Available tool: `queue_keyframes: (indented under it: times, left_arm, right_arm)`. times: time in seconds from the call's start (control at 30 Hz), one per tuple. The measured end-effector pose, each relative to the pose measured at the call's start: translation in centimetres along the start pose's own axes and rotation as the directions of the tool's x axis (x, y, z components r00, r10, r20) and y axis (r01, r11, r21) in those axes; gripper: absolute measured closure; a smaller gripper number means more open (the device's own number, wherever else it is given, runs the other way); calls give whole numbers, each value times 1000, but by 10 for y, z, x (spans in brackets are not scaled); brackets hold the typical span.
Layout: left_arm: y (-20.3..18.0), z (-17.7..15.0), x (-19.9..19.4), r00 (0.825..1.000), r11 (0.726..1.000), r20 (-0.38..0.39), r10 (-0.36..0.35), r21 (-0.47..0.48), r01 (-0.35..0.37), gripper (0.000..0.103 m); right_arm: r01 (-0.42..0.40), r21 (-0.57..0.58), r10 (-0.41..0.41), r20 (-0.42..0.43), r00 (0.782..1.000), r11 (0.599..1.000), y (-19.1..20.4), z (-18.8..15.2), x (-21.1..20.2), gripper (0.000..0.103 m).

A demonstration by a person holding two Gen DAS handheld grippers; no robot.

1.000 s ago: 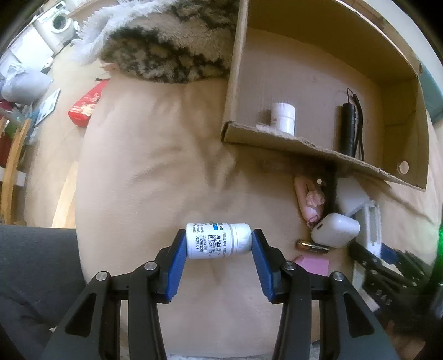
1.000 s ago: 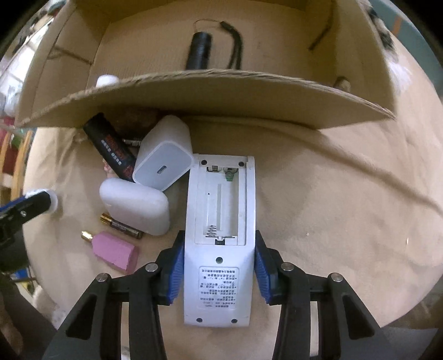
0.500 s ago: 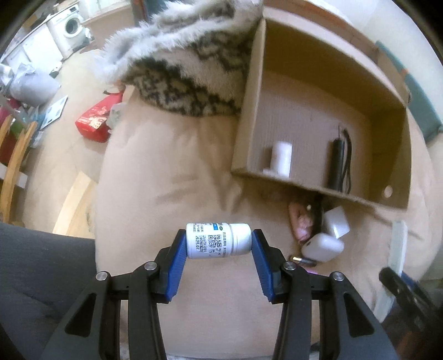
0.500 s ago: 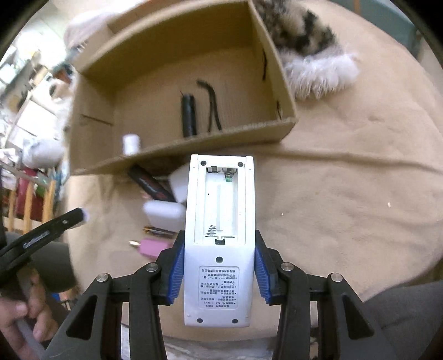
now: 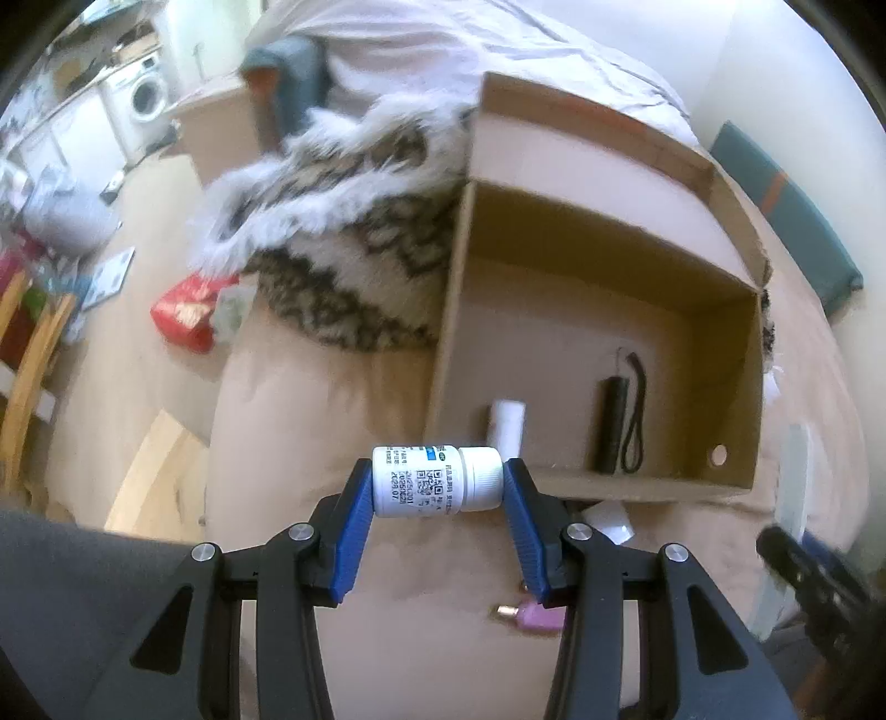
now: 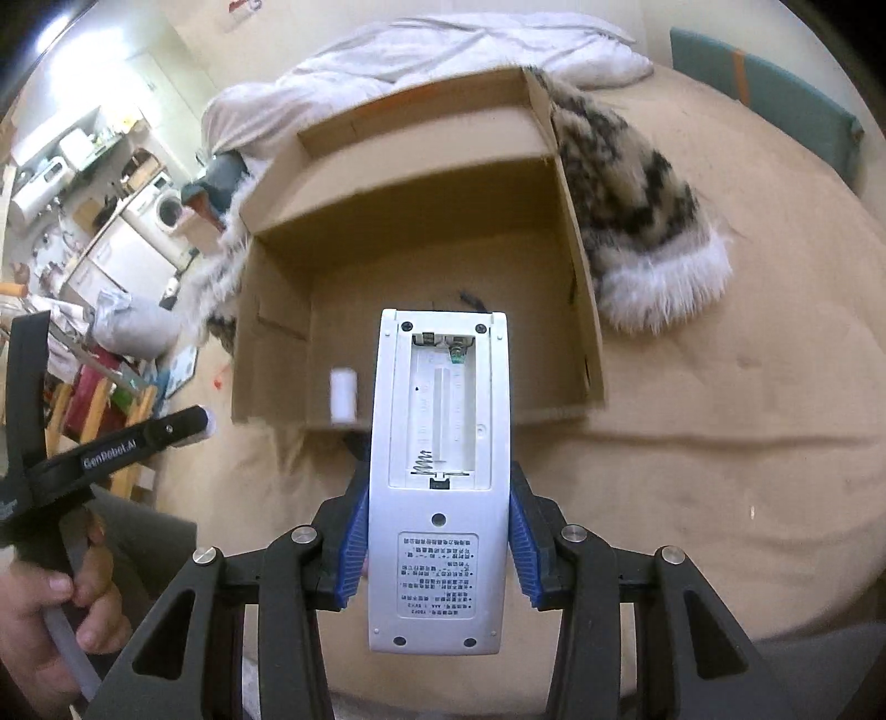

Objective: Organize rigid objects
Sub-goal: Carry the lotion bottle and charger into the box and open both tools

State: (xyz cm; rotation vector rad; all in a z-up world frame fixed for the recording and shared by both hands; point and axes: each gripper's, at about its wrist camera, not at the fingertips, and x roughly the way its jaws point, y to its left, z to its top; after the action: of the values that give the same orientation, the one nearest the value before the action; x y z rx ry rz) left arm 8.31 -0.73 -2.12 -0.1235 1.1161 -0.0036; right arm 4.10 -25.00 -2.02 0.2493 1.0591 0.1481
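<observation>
My left gripper (image 5: 437, 484) is shut on a white pill bottle (image 5: 436, 481), held crosswise above the tan bed, just in front of the open cardboard box (image 5: 736, 232). Inside the box stand a small white bottle (image 5: 506, 423) and a black flashlight (image 5: 609, 423) with a wrist strap. My right gripper (image 6: 437, 545) is shut on a white remote control (image 6: 440, 471), back side up with its battery bay uncovered, raised in front of the same box (image 6: 421, 144). The left gripper (image 6: 111, 443) shows at the left of the right wrist view, in a person's hand.
A pink eraser-like piece (image 5: 534, 613) and a white charger (image 5: 609, 523) lie on the bed (image 6: 720, 443) before the box. A furry patterned blanket (image 5: 354, 232) and a white duvet (image 6: 443, 44) flank the box. Floor clutter, chairs and a washing machine (image 5: 147, 97) are at the left.
Both grippers have risen with their objects still held, and the view has tilted up. The box interior and the room beyond now show; the small items on the bed have dropped low or out of sight.
</observation>
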Motion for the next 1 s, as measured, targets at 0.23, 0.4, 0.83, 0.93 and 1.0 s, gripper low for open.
queue_keyframes:
  times: [0.23,0.4,0.83,0.93,1.0]
  left_arm:
    - [-26,27,6,1000,997,21,-7,75,5,60]
    - [-44,42,20,1000,993,14,-15,117,13,60]
    - [-66,45,85,998,984,-69,-15,175,26,60]
    - [-67,41,96,996,982,-84,-9,188,24,60]
    - [-68,38,102,996,980,-85,-5,199,22,60]
  right_arm:
    - [-2,-31,3,36,999,1000,-2,39,10,57]
    - [-4,-41,5,32,999,999,-4,65,28,57]
    - [0,-49,-2,-47,999,999,-11,101,96,57]
    - [-4,-45,2,-59,998,999,-13,97,106,57]
    - [1,-54,-4,-66,998,999,-12,94,113,57]
